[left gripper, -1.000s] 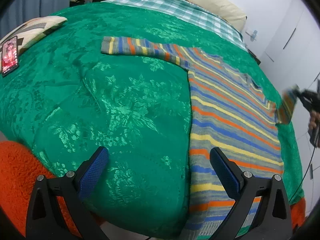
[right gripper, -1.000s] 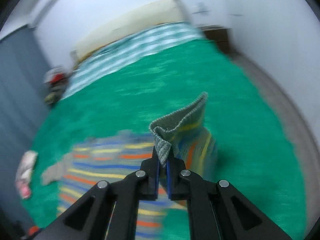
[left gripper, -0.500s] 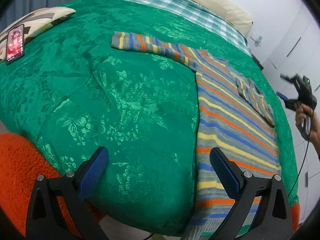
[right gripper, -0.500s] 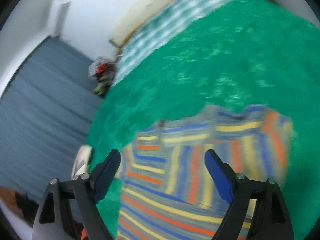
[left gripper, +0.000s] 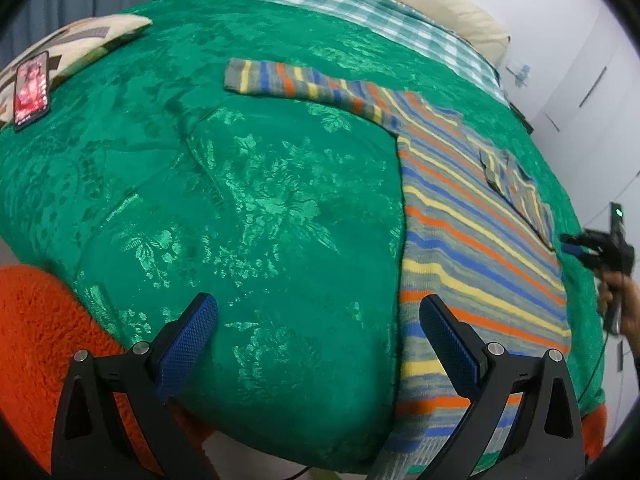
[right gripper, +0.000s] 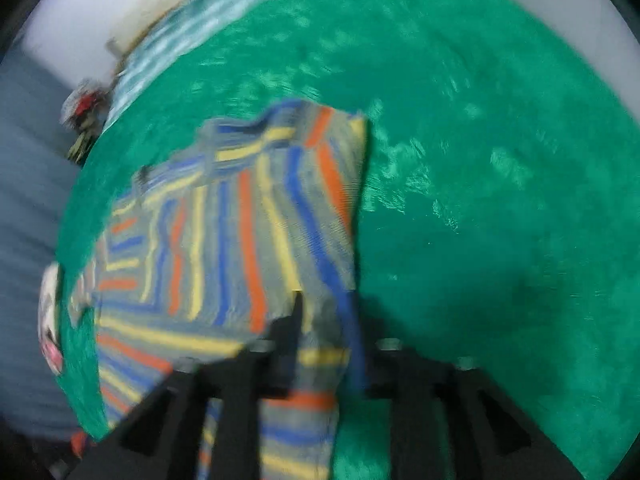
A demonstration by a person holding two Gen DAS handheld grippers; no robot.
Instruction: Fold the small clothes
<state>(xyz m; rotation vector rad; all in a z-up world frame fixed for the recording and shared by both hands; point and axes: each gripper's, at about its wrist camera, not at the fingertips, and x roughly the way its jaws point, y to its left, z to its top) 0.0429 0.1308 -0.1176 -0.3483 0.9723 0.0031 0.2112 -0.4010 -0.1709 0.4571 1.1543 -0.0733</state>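
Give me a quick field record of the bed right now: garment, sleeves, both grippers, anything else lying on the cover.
garment: striped sweater, flat on the green bedcover
far sleeve: stretched out to the side
near sleeve: folded across the body
left gripper: jaws wide open, holding nothing, above the bed edge
right gripper: beside the sweater's edge; jaw state unclear, its own view is blurred
other items: phone lying on a patterned pillow

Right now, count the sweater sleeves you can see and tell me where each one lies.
2. One sleeve stretches flat toward the pillow side across the green bedspread; the other sleeve is folded over the striped sweater body.
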